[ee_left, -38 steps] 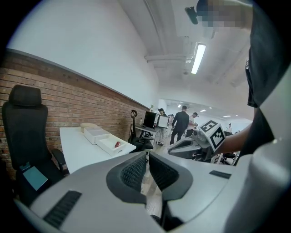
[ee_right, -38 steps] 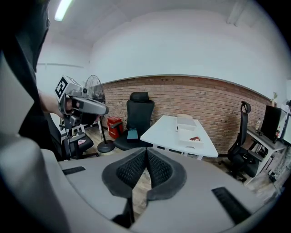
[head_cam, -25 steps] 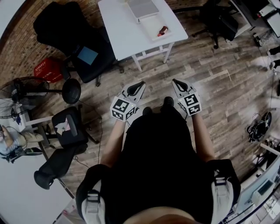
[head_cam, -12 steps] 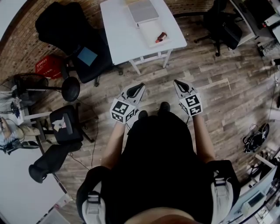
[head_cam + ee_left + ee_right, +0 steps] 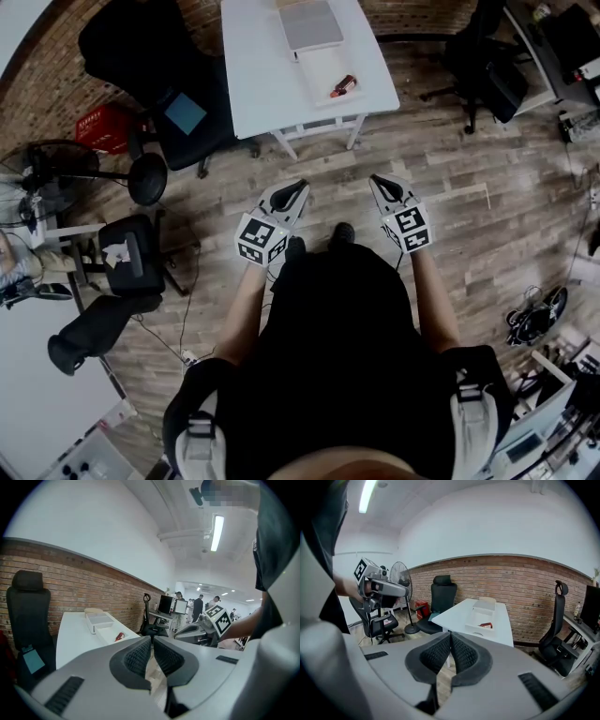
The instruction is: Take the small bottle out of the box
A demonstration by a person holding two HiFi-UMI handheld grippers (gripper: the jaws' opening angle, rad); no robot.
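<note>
Tiny, indistinct: small bottle (image 5: 343, 86); table (image 5: 255, 66) cropped.

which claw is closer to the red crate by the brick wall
Left. The red crate lies left of the left claw; the right claw is even further from it.

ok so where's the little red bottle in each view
Head view: the bottle is near the top, right of centre, lying in the open box.
Left gripper view: the bottle is left of centre, low, just above the gripper's own body.
Right gripper view: the bottle is just right of centre, at mid-height.
Shared landmark: the white table that carries the box.
</note>
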